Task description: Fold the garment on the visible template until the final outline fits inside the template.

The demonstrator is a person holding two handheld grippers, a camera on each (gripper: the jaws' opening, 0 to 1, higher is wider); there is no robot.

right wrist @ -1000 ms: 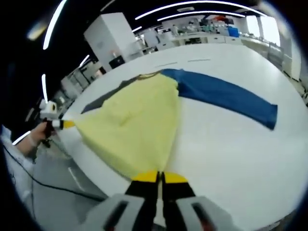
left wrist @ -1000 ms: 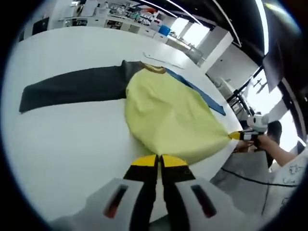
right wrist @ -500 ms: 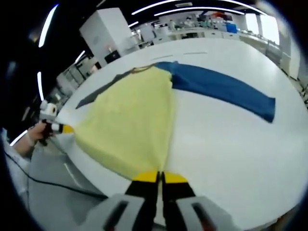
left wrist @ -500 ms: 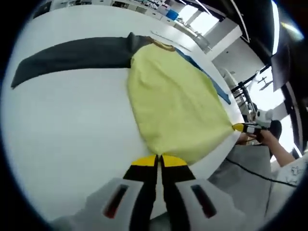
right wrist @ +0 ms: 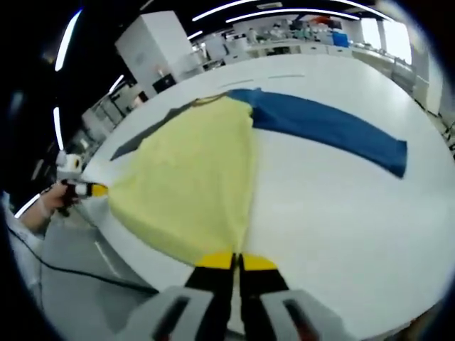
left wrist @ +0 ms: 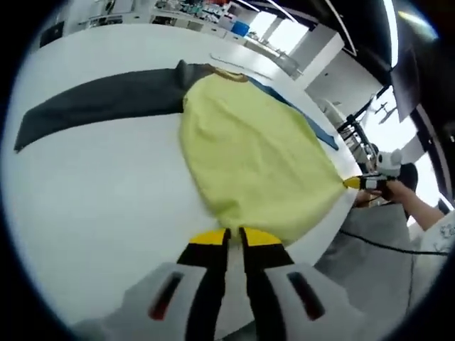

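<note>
The broad white table (left wrist: 92,206) carries everything, and its near edge curves past both grippers. Spread flat on the white table is the garment, a long-sleeved top with a pale yellow cloth body (left wrist: 249,156) lying near the table's edge, its hem at the near side. In the right gripper view the same yellow body (right wrist: 192,185) fans out from the gripper towards the collar.

A dark grey sleeve (left wrist: 99,106) stretches straight away from the body to one side. A blue sleeve (right wrist: 327,131) stretches out to the other side, flat on the table; in the left gripper view it shows as a narrow blue strip (left wrist: 313,128) behind the yellow cloth. A thin brownish collar band (left wrist: 227,74) sits at the far end of the body, between the two sleeves.

The left gripper (left wrist: 231,238), black-jawed with yellow tips, pinches one corner of the yellow hem, jaws closed on the cloth. The right gripper (right wrist: 234,261) is clenched likewise on the other hem corner, and it also appears far off in the left gripper view (left wrist: 353,183), held by a hand (left wrist: 394,192).

Shelves and benches of a workroom stand blurred beyond the table.
</note>
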